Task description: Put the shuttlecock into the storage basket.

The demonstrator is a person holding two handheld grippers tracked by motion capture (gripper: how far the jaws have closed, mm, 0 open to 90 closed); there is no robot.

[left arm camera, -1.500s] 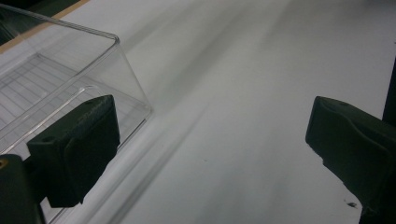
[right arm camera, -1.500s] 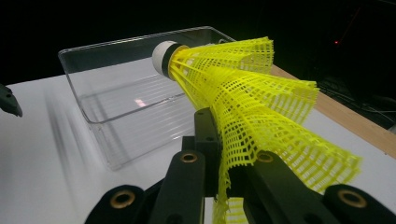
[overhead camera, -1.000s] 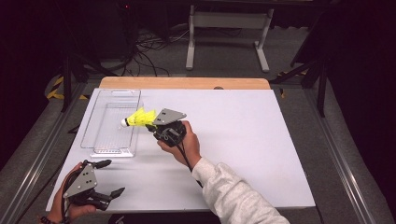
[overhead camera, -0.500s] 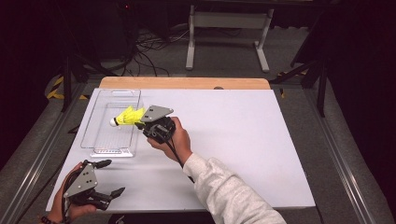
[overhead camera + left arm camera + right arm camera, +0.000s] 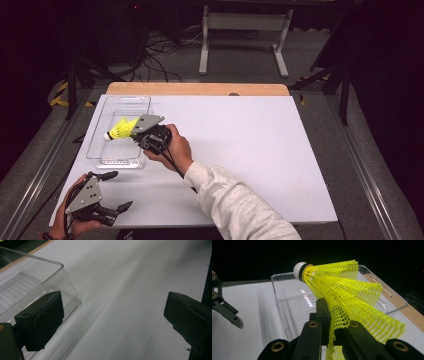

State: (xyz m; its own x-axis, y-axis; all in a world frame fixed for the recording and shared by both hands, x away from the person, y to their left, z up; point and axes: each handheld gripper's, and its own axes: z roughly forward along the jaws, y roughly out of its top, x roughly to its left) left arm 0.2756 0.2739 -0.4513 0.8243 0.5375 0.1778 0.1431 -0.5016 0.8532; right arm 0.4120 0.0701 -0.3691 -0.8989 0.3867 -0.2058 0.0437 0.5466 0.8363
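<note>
Shuttlecock above clear tray

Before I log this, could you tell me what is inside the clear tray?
The clear tray looks empty; the yellow shuttlecock, held by the right gripper, hangs above it and covers part of its floor.

The shuttlecock's skirt hides the right claw's tips.

White table, matte, set squarely under the high view. Wooden strip along its far edge. Beyond, grey floor with tangled black cables and a pale metal stand. Yellow-black tape by the far-left corner. Metal rail flanking the right side.
</note>
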